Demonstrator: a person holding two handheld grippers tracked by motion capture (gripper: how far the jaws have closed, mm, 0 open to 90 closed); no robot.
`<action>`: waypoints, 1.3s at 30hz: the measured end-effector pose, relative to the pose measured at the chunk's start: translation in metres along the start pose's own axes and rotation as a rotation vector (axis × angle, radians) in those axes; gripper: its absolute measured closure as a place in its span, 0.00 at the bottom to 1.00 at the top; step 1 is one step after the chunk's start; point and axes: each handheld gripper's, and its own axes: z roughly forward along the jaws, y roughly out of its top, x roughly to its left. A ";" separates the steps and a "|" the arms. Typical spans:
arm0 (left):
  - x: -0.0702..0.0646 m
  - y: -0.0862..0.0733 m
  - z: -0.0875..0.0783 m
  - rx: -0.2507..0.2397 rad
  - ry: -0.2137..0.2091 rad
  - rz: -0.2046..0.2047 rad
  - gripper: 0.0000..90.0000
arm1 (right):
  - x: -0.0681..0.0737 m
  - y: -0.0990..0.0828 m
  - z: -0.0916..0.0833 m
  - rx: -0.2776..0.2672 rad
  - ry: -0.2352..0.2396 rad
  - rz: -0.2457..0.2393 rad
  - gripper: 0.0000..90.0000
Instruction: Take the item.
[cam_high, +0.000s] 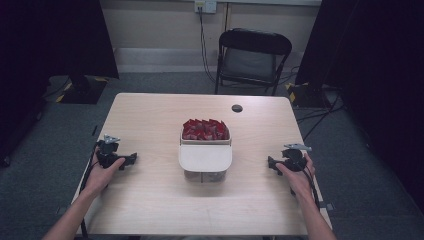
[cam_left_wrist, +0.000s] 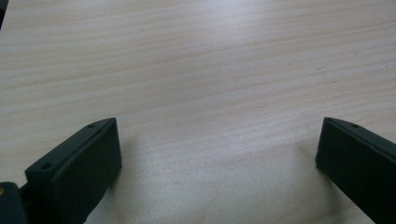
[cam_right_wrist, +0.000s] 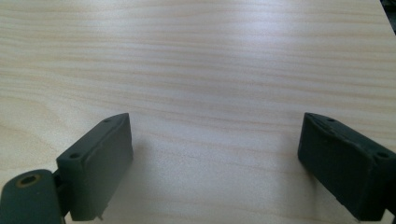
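Over bare table (cam_high: 150, 200): left tool (cam_left_wrist: 217, 149), right tool (cam_right_wrist: 215, 144) jaws wide apart, holding nothing.

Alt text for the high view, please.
A person's hands rest a left gripper and a right gripper on a wooden table, either side of a clear container of red packets. A folding chair stands behind.

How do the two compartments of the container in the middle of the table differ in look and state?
The far compartment is open on top and packed with red packets; the near compartment sits under a pale lid. The far compartment's contents show plainly, while the near compartment's cannot be made out. Both belong to the one container and lie between the open left gripper and the open right gripper.
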 end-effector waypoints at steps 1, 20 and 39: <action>0.000 0.000 0.000 -0.001 0.000 0.000 0.00 | 0.000 0.000 0.000 0.000 0.000 0.000 0.11; 0.000 0.000 0.000 0.000 0.000 -0.001 0.00 | 0.002 0.006 -0.010 -0.027 -0.008 0.006 0.22; 0.000 0.000 0.000 0.000 0.000 -0.001 0.00 | 0.018 0.020 -0.030 -0.117 0.093 0.037 0.27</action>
